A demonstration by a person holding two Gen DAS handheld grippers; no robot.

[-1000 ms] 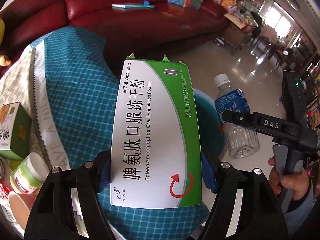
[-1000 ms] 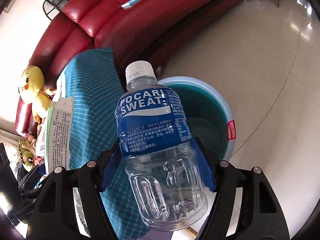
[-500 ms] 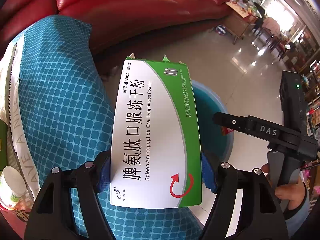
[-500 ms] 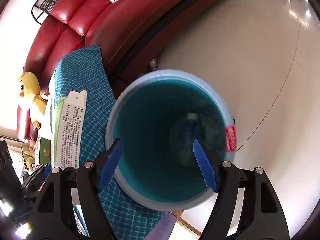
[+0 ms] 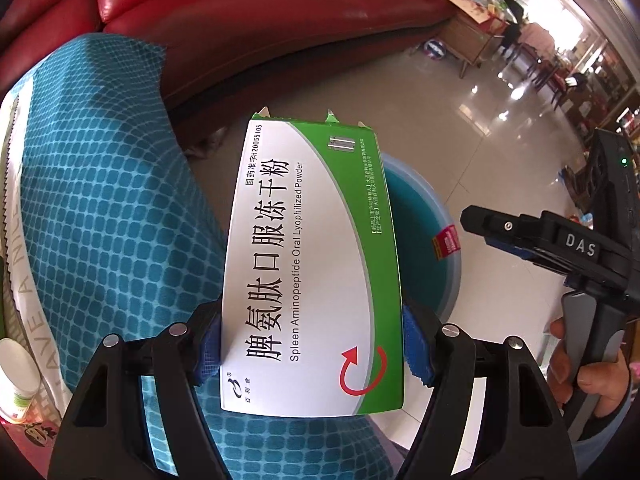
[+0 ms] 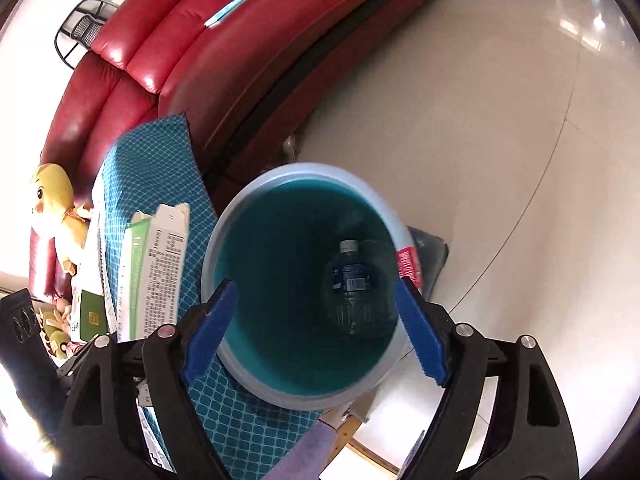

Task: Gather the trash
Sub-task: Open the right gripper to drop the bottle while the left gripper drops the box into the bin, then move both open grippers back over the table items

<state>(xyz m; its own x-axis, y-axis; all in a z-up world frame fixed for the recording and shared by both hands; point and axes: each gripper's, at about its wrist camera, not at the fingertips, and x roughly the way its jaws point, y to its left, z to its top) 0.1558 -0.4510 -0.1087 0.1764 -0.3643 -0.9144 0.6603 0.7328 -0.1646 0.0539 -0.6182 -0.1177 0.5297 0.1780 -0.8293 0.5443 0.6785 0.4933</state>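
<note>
My left gripper (image 5: 312, 348) is shut on a white and green medicine box (image 5: 312, 264), held above the blue checked cloth at the table's edge; the box also shows at the left of the right wrist view (image 6: 154, 276). My right gripper (image 6: 316, 332) is open and empty, directly above the light blue trash bin (image 6: 224, 248). A Pocari Sweat bottle (image 6: 352, 280) lies inside the bin at its bottom. In the left wrist view the bin (image 5: 436, 216) sits on the floor behind the box, and the right gripper (image 5: 476, 220) hovers to its right.
A red leather sofa (image 5: 280, 20) stands behind the bin. The blue checked cloth (image 5: 112, 200) covers the table edge. A white jar (image 5: 16, 384) and a green box (image 6: 90, 312) sit on the table. A yellow plush toy (image 6: 52, 208) lies at the left.
My right gripper opened and the bottle fell into the bin. My left gripper moved with the box toward the bin.
</note>
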